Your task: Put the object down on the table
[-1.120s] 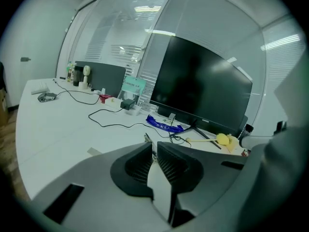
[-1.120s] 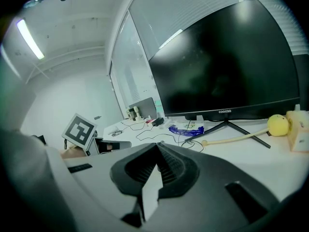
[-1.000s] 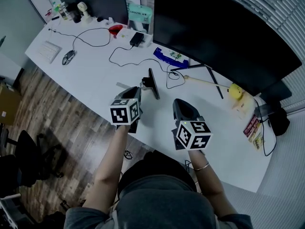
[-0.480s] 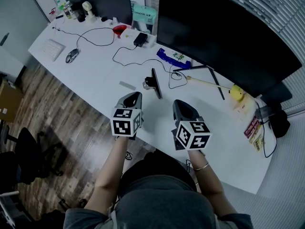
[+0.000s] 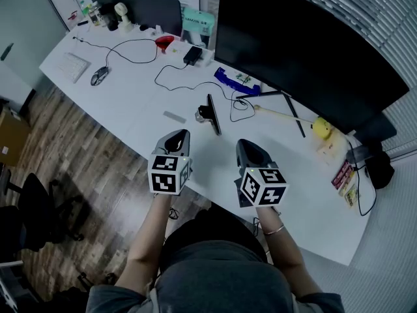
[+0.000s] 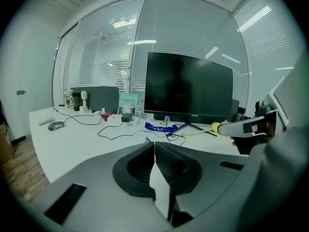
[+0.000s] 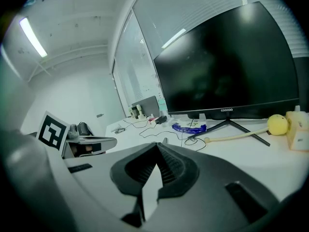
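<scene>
White table [image 5: 133, 106]; L tongs [image 6: 154, 146] just closed, empty; R tongs [image 7: 156, 148] closed, empty.

You had one legible mark on record: the brand "coocaa", in small pale lettering at the centre of the lower bezel of the monitor [image 7: 227, 66], read from the right gripper view. The teal box [image 5: 197, 21] toward the far end of the worktop [image 5: 130, 103] carried dark print on its face, too small for you to read. The packets [image 5: 343, 173] near the worktop's right edge bore print that was likewise illegible.
</scene>
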`<state>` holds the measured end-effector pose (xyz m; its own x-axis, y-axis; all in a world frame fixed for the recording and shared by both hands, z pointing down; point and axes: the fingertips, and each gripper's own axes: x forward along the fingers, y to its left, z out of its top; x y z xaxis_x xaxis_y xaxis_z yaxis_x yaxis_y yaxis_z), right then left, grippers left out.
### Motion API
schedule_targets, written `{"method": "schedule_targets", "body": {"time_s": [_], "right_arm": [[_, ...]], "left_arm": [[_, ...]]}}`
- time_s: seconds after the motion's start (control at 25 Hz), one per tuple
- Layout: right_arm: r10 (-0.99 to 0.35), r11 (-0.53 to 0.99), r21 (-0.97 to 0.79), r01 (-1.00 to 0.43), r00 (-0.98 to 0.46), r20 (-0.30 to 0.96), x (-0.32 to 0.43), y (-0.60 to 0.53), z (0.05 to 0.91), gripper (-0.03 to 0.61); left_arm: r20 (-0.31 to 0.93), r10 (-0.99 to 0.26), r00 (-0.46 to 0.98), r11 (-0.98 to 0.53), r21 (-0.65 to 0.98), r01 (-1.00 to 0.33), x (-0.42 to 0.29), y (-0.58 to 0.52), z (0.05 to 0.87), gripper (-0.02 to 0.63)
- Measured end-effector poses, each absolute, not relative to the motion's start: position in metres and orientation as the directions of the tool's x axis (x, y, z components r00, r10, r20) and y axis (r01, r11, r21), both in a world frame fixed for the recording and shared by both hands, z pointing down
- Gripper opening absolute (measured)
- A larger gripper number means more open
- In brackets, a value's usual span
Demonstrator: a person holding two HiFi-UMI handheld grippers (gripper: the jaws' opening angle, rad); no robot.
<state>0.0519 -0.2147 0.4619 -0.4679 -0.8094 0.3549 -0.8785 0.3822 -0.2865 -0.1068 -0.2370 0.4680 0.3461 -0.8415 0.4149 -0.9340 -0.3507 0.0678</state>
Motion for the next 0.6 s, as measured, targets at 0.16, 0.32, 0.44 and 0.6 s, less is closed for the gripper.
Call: {"method": "schedule_targets", "body": {"time_s": [0.16,0.32,0.44,0.6], "right_arm": [[-0.809,0.389,-0.279,-0.878,-0.47,0.352,0.0516,-0.2115,0.462,0.005],[-0.814,0.395,-0.255,-0.883,-0.465,0.349,0.051,-0.209,0.4597,0.002],[-0.819,0.391,-0.246,-0.887,-0.457,0.347,0.0512,-0.2086,0.4588,0.002],[-0.825,0.382,-0.24,-0.893,-0.446,0.348,0.0529,-0.209,0.4597,0.002]], "left_arm": [[0.404,-0.849,0.342,-0.347,0.063,-0.936,-0.1098,-0.2331,0.4655,0.026],[0.387,-0.859,0.335,-0.341,0.056,-0.938,-0.1122,-0.2293,0.4607,0.026],[0.382,-0.86,0.339,-0.344,0.058,-0.937,-0.1125,-0.2279,0.4593,0.026],[0.381,-0.858,0.343,-0.346,0.063,-0.936,-0.1123,-0.2272,0.4589,0.026]]}}
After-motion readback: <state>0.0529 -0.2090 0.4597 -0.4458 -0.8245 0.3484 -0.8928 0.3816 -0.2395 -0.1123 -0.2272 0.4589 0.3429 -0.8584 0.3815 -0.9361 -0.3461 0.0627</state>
